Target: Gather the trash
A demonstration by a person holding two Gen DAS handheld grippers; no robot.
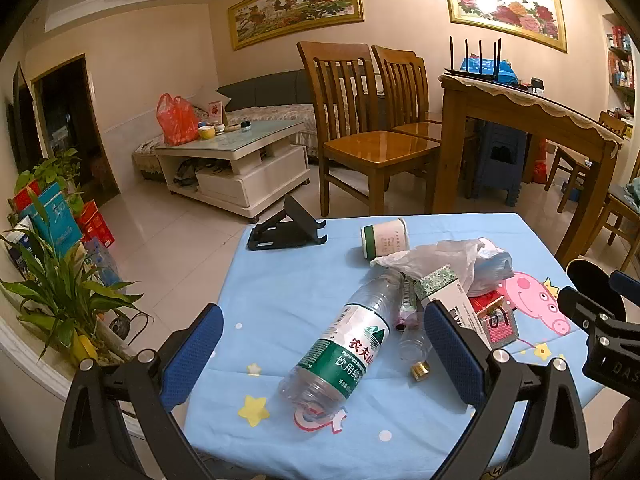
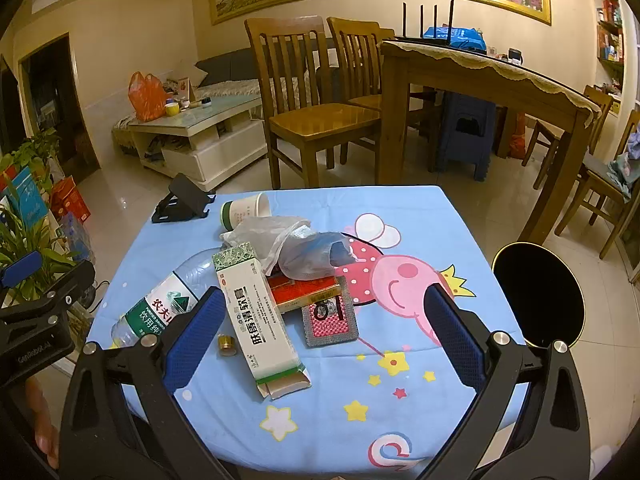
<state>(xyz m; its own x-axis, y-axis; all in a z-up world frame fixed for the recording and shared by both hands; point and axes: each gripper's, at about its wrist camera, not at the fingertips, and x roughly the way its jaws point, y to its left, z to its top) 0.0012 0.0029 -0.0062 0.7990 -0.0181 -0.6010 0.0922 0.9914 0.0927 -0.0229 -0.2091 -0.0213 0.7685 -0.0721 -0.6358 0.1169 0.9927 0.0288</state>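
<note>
Trash heaped on cartoon-print cloth point(image 2: 420, 216): crushed clear bottle point(image 1: 340, 344), crinkled bag point(image 2: 288, 240); both hand-held grippers point(image 1: 320, 352) point(image 2: 324, 332) spread apart.

On the table point(image 2: 420, 216) the water bottle point(image 2: 160, 308) lay left of the ointment box point(image 2: 256, 320); a plastic bag point(image 2: 296, 244) sat behind them (a paper cup point(image 2: 246, 210) farther back), a playing card point(image 2: 330, 316) right.

Table's right half point(image 2: 420, 220) lies bare and passable. Left half is blocked by bottle point(image 2: 160, 308), carton point(image 2: 256, 320) and crumpled bag point(image 2: 296, 244).
</note>
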